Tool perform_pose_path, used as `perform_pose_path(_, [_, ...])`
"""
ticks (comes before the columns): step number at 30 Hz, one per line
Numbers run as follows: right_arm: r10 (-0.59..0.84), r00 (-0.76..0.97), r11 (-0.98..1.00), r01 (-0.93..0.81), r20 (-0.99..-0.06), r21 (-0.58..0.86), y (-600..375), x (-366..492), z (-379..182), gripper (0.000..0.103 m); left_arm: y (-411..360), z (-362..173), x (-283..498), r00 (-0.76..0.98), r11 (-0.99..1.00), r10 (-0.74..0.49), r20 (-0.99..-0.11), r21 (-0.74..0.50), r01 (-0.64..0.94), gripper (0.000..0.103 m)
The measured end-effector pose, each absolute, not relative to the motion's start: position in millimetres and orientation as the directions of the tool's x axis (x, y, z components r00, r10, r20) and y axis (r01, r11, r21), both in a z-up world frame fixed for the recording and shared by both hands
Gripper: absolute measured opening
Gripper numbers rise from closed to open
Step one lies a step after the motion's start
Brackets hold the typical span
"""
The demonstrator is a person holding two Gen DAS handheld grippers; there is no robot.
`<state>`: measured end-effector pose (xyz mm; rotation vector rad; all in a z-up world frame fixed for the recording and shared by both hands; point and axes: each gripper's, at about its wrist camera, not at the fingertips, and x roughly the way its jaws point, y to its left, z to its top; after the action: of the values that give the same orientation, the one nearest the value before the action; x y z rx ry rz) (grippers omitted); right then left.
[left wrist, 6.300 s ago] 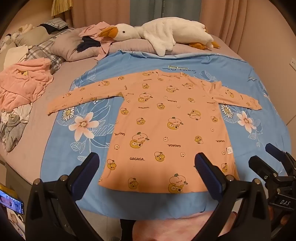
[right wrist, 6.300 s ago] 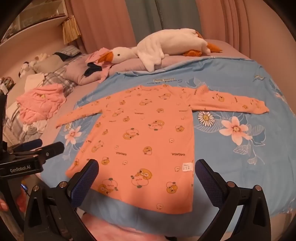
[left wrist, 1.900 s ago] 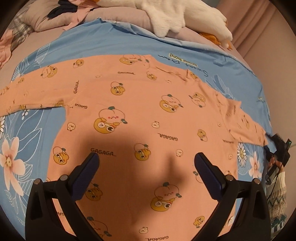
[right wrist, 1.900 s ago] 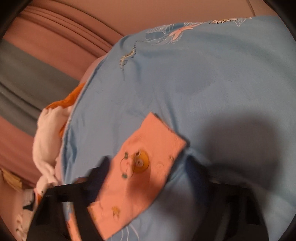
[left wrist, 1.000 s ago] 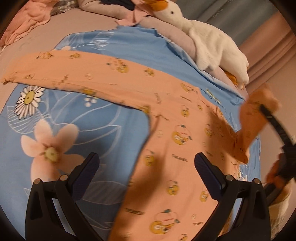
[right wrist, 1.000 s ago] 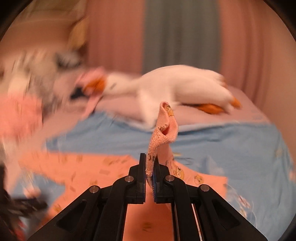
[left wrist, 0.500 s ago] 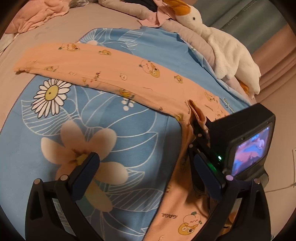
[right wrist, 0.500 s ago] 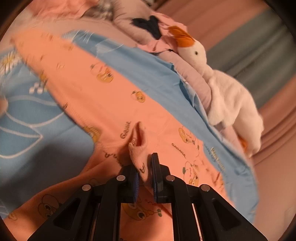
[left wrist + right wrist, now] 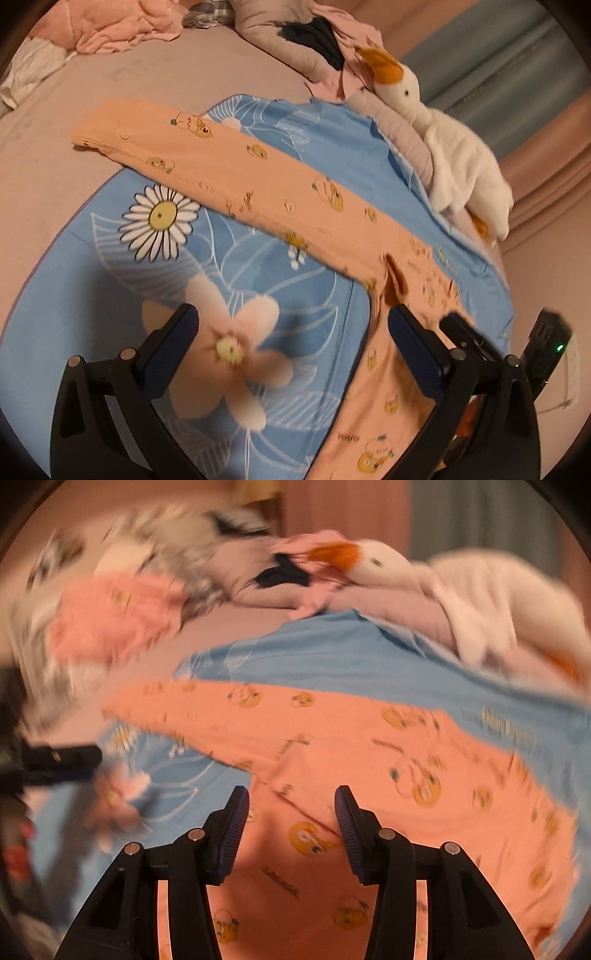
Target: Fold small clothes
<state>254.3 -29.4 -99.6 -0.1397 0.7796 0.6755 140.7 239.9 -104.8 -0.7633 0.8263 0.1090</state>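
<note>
Right sleeve cuff (image 9: 395, 273) dropped onto the shirt (image 9: 369, 775) just ahead of the right tongs (image 9: 291, 823), jaws just opened and empty; left tongs (image 9: 295, 347) spread over the bed (image 9: 74, 177), far-left sleeve (image 9: 184, 147) and body unfolded.

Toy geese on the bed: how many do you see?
1. The toy goose lies along the pillows at the head of the bed, beyond the blue sheet and the orange shirt. Others could be outside the view.
</note>
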Motion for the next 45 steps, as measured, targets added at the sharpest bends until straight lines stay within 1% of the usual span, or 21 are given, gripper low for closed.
perform_pose_path(2, [0.515,0.501,0.801,-0.57,-0.695,0.183,-36,264,-105,0.046,251,-115,149,0.705,0.676,-0.233,-0.67,-0.633,-0.377,0.102])
perform_pose_path(3, [0.527,0.494,0.802,-0.559,-0.692,0.211,-35,269,-108,0.043,255,-119,152,0.718,0.645,-0.252,-0.648,-0.666,-0.375,0.102])
perform_pose_path(4, [0.553,0.473,0.788,-0.565,-0.685,0.246,-31,273,-111,0.029,261,-125,156,0.736,0.602,-0.274,-0.619,-0.707,-0.371,0.102])
perform_pose_path(5, [0.568,0.459,0.779,-0.569,-0.683,0.265,-23,277,-115,0.021,265,-127,159,0.748,0.574,-0.285,-0.599,-0.732,-0.367,0.102])
perform_pose_path(6, [0.569,0.457,0.778,-0.569,-0.684,0.267,-19,280,-117,0.02,270,-132,164,0.764,0.535,-0.294,-0.574,-0.761,-0.366,0.102])
perform_pose_path(8, [0.568,0.445,0.77,-0.584,-0.692,0.257,0,285,-129,0.012,278,-139,174,0.78,0.486,-0.291,-0.554,-0.788,-0.379,0.102])
perform_pose_path(12, [0.551,0.356,0.745,-0.617,-0.755,0.253,40,290,-161,0.012,296,-150,193,0.803,0.416,-0.269,-0.531,-0.816,-0.4,0.102])
perform_pose_path(13, [0.549,0.377,0.733,-0.646,-0.746,0.214,50,281,-161,0.012,300,-149,197,0.811,0.409,-0.261,-0.523,-0.821,-0.398,0.102])
perform_pose_path(16, [0.602,0.336,0.687,-0.68,-0.724,0.256,51,272,-152,0.012,318,-143,205,0.835,0.384,-0.212,-0.507,-0.829,-0.406,0.102])
perform_pose_path(18, [0.587,0.378,0.701,-0.68,-0.716,0.216,49,266,-145,0.012,330,-147,205,0.851,0.353,-0.171,-0.497,-0.837,-0.418,0.101])
perform_pose_path(20, [0.59,0.392,0.705,-0.676,-0.705,0.214,43,266,-140,0.012,345,-150,201,0.859,0.311,-0.121,-0.497,-0.841,-0.443,0.092])
perform_pose_path(21, [0.6,0.398,0.709,-0.667,-0.694,0.231,39,266,-136,0.012,350,-151,200,0.859,0.297,-0.101,-0.501,-0.84,-0.455,0.08])
perform_pose_path(22, [0.601,0.401,0.714,-0.659,-0.691,0.237,33,268,-135,0.012,356,-152,198,0.857,0.28,-0.084,-0.509,-0.837,-0.47,0.062])
perform_pose_path(23, [0.598,0.409,0.721,-0.649,-0.689,0.241,28,270,-134,0.012,361,-156,197,0.847,0.269,-0.076,-0.526,-0.829,-0.49,0.051])
perform_pose_path(24, [0.599,0.412,0.725,-0.644,-0.687,0.245,17,275,-134,0.012,365,-159,198,0.835,0.262,-0.076,-0.544,-0.819,-0.51,0.027])
perform_pose_path(25, [0.599,0.417,0.73,-0.636,-0.684,0.251,11,275,-133,0.012,367,-162,198,0.824,0.259,-0.076,-0.562,-0.809,-0.528,0.008])
perform_pose_path(26, [0.599,0.419,0.733,-0.63,-0.682,0.257,5,275,-132,0.012,370,-163,197,0.812,0.267,-0.067,-0.58,-0.794,-0.546,0.004])
perform_pose_path(31, [0.585,0.437,0.764,-0.58,-0.683,0.283,-32,269,-134,0.012,354,-134,193,0.805,0.411,0.033,-0.593,-0.726,-0.552,0.004])
perform_pose_path(37, [0.559,0.501,0.813,-0.489,-0.66,0.317,-87,258,-127,0.012,289,-62,214,0.847,0.655,0.052,-0.53,-0.622,-0.43,0.004])
perform_pose_path(41, [0.537,0.56,0.841,-0.42,-0.632,0.342,-127,251,-119,0.012,198,-24,238,0.863,0.826,-0.033,-0.504,-0.5,-0.261,0.004])
perform_pose_path(45, [0.514,0.616,0.858,-0.349,-0.597,0.377,-167,245,-111,0.012,104,-23,255,0.842,0.904,-0.15,-0.518,-0.418,-0.096,0.005])
